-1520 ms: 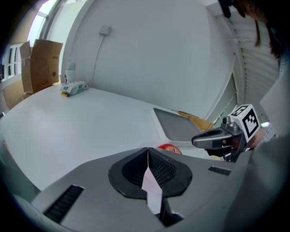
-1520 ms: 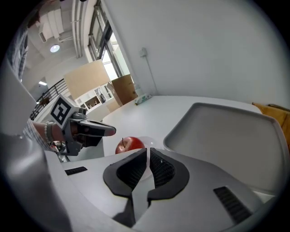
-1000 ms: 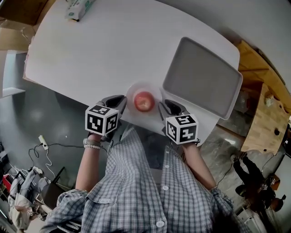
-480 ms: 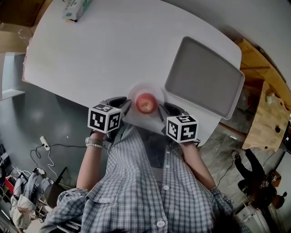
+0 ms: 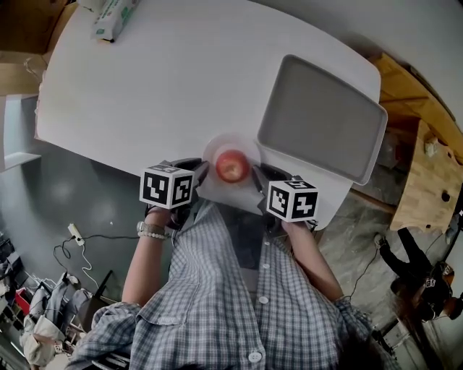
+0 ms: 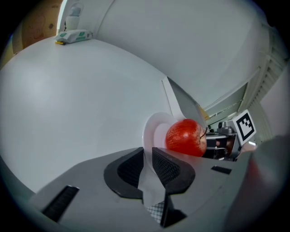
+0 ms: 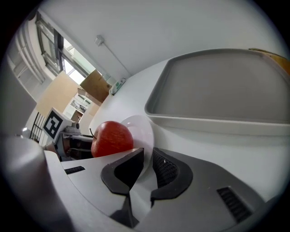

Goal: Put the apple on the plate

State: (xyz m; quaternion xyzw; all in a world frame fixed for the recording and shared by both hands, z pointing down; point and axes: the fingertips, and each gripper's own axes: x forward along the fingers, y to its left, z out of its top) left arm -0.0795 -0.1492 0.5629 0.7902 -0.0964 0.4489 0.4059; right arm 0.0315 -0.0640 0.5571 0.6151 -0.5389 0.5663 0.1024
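Note:
A red apple [image 5: 231, 166] rests on a small white plate [image 5: 217, 147] near the front edge of the white table [image 5: 166, 79]. My left gripper [image 5: 196, 170] is shut on the plate's left rim, and my right gripper [image 5: 258, 174] is shut on its right rim. In the left gripper view the plate [image 6: 151, 134] runs between the closed jaws of the left gripper [image 6: 147, 159], with the apple [image 6: 186, 137] just beyond. The right gripper view shows the right gripper [image 7: 147, 165] pinching the plate [image 7: 141, 129], the apple [image 7: 112, 138] to its left.
A large grey tray [image 5: 322, 119] lies on the table right of the plate, its near wall close to the right gripper [image 7: 213, 122]. A green and white box [image 5: 108, 14] sits at the far left corner. The table's front edge runs just under both grippers.
The plate with the apple has shifted slightly toward the table's front edge and to the right. Both grippers keep their hold on its rim.

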